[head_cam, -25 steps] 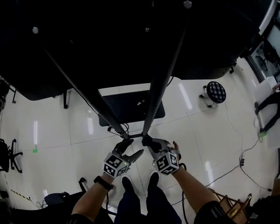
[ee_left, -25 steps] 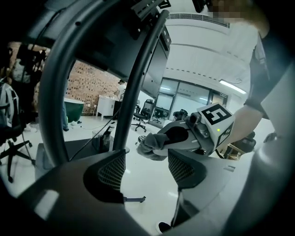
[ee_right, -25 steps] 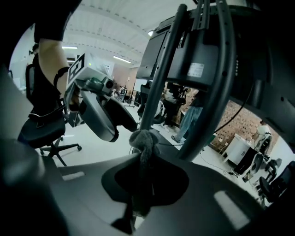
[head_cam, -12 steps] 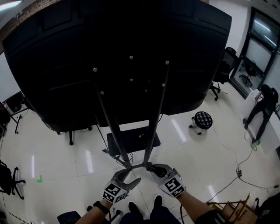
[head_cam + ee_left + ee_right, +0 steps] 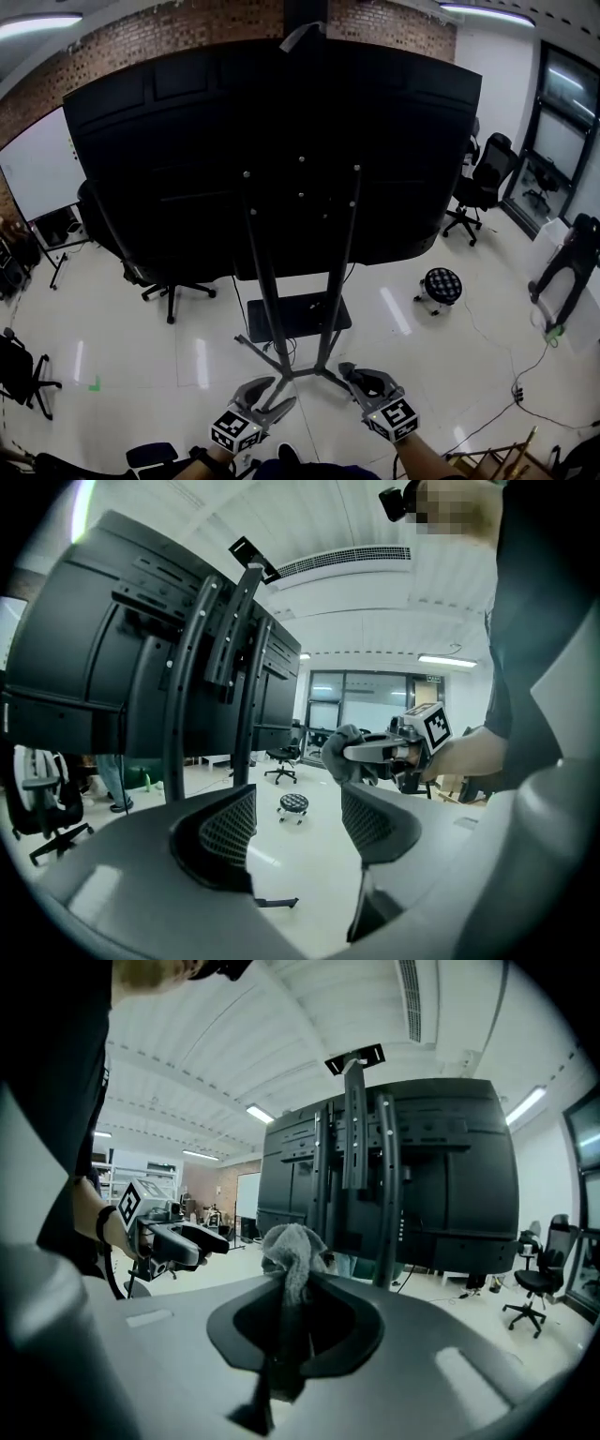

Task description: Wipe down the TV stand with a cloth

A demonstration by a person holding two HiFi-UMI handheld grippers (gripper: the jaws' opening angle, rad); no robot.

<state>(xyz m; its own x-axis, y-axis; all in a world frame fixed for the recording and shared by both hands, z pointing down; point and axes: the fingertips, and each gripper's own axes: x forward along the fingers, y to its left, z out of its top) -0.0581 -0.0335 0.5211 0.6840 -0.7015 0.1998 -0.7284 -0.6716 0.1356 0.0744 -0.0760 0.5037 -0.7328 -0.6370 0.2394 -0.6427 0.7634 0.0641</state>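
The TV stand (image 5: 330, 281) faces me from behind: two dark poles rise from a low base shelf (image 5: 298, 316) to the back of a large black TV (image 5: 281, 141). My right gripper (image 5: 362, 379) is shut on a grey cloth (image 5: 289, 1244), which bunches above its jaws in the right gripper view (image 5: 298, 1283). It hangs just right of the stand's feet. My left gripper (image 5: 269, 395) is open and empty at the left of the feet; its two jaws (image 5: 298, 827) stand well apart. The poles (image 5: 178, 696) show to its left, the right gripper (image 5: 380, 752) ahead.
Glossy white floor tiles lie all round. A patterned stool (image 5: 442, 284) and an office chair (image 5: 483, 187) stand at the right, another chair (image 5: 173, 281) behind the TV at the left. Cables (image 5: 506, 356) trail on the floor. A person (image 5: 570, 262) stands far right.
The head view has tilted up, so the whole TV back and the brick wall now show. Both grippers sit lower in the frame and a little farther apart.
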